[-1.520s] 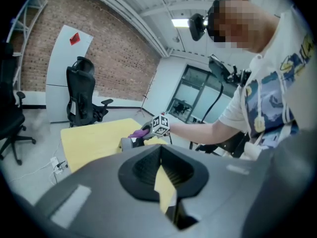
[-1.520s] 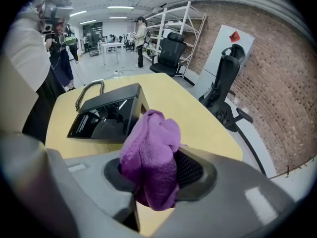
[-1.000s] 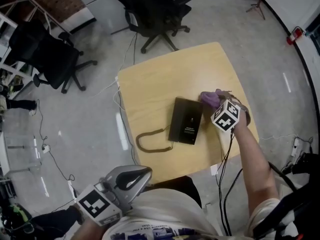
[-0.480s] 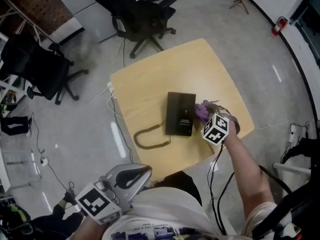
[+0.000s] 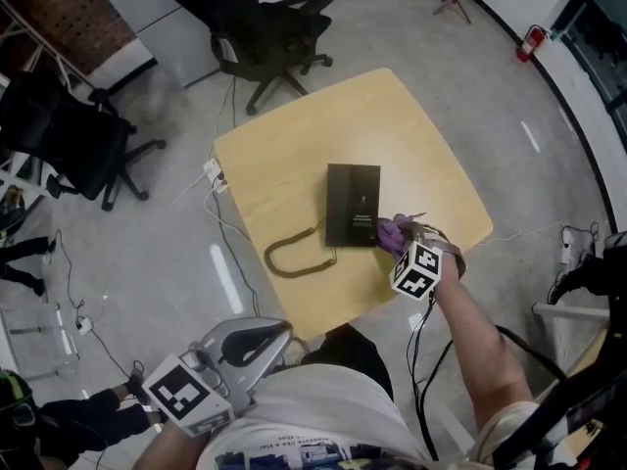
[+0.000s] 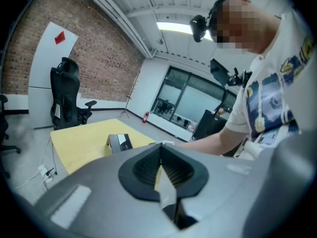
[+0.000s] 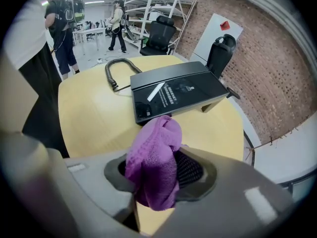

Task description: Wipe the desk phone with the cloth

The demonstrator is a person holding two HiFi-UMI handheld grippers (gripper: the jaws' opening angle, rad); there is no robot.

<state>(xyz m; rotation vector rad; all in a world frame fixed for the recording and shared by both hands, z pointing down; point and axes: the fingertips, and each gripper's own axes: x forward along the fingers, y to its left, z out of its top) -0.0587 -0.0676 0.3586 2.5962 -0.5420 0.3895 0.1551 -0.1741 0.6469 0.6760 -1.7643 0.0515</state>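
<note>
Yellow desk (image 5: 294, 155) under black phone (image 5: 353, 204); right tongs (image 5: 400, 238) round purple cloth (image 7: 154, 157), left tongs (image 6: 161, 168) closed.

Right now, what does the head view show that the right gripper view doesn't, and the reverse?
Head view only: the left gripper, held off the table beside the person's torso. Right gripper view only: the cloth clamped in the tongs of the right gripper, and people standing far behind. Both: phone, its coiled cord, table, cloth.
</note>
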